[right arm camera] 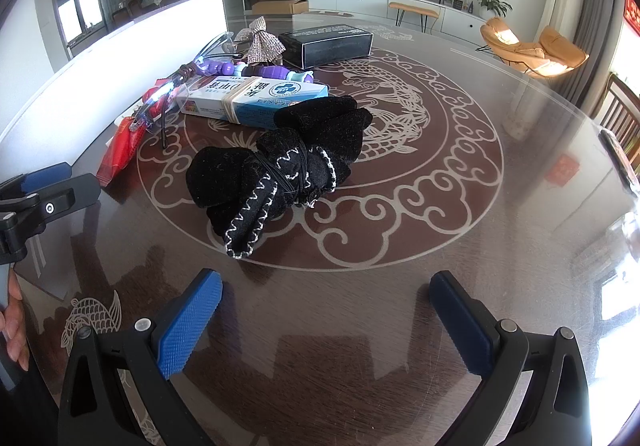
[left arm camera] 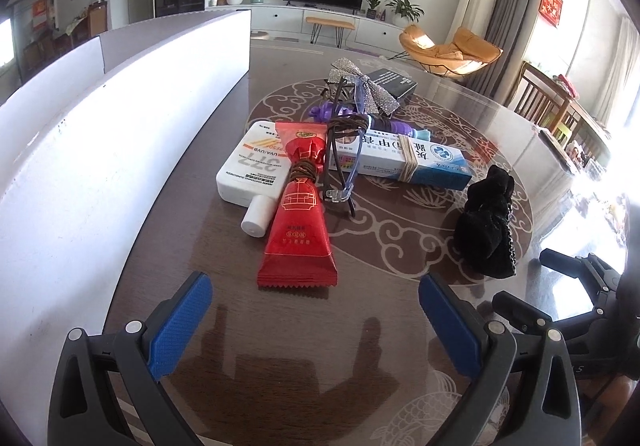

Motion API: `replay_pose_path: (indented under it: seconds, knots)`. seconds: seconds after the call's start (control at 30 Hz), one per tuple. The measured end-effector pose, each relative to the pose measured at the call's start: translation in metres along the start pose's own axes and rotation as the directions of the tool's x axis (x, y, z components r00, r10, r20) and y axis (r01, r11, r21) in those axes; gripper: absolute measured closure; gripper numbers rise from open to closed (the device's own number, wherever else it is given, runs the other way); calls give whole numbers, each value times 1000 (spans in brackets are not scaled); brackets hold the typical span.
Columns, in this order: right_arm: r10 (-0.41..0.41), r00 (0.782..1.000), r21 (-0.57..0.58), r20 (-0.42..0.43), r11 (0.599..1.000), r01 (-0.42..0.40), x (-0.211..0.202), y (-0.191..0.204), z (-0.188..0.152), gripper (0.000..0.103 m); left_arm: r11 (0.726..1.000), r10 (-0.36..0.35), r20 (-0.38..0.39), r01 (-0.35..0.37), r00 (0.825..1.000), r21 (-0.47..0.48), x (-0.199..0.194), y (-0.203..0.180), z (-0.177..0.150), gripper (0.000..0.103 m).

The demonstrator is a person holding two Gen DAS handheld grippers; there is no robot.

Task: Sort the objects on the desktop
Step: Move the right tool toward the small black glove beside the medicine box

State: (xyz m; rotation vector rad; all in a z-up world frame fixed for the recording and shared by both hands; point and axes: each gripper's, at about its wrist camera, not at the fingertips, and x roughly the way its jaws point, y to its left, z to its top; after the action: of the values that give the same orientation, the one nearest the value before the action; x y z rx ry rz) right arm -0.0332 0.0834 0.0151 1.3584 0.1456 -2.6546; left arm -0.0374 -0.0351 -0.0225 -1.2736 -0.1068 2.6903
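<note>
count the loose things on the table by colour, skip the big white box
Red: 1, pouch
White: 1, sunscreen bottle
Blue-white: 1, toothpaste box
Purple: 1, toy
Silver: 1, bow
Black: 2, cloth bundle, box
Clear: 1, glasses
Total: 8

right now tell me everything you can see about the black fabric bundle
The black fabric bundle is soft, fuzzy cloth, folded or rolled and cinched round its middle with thin black cord. White zigzag stitching edges some folds. It lies on its side on the glass-topped table, on the white scroll pattern, just ahead of the open right gripper. Its far end looks against or overlapping the blue-and-white box; contact is unclear.
</note>
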Motion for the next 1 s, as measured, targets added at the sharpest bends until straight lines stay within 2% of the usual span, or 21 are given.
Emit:
replay_pose_path:
  seconds: [0.13, 0.3, 0.4, 0.5, 0.6, 0.73, 0.83, 1.0]
  knots:
    - [0, 1000, 0, 0, 1000, 0, 0, 0, 0, 0, 1000, 15, 48, -15, 999, -14, -7, 2, 2, 0]
    - [0, 1000, 0, -1, 1000, 0, 0, 0, 0, 0, 997, 32, 95, -25, 995, -75, -16, 16, 5, 0]
    - [2, 998, 20, -60, 1000, -1, 1, -1, 9, 0, 994, 49, 106, -38, 993, -106, -17, 22, 5, 0]
    - [46, 998, 109, 37, 993, -50, -17, -2, 18, 0, 995, 66, 128, -56, 990, -81, -20, 17, 6, 0]
    - [71, 997, 132, 24, 989, -74, -10, 7, 38, 0, 997, 71, 151, -64, 986, -46, -23, 9, 6, 0]
    - [38, 999, 107, 8, 994, -38, 11, 22, 53, 0, 998, 63, 141, -59, 988, -33, -22, 8, 6, 0]
    - [51, 999, 112, -16, 993, -49, 26, 29, 54, 0, 997, 69, 137, -64, 988, -41, -21, 9, 6, 0]
    - [-19, 1000, 39, -21, 999, 20, 34, 43, 51, 0, 997, 68, 135, -62, 988, -50, -20, 10, 6, 0]
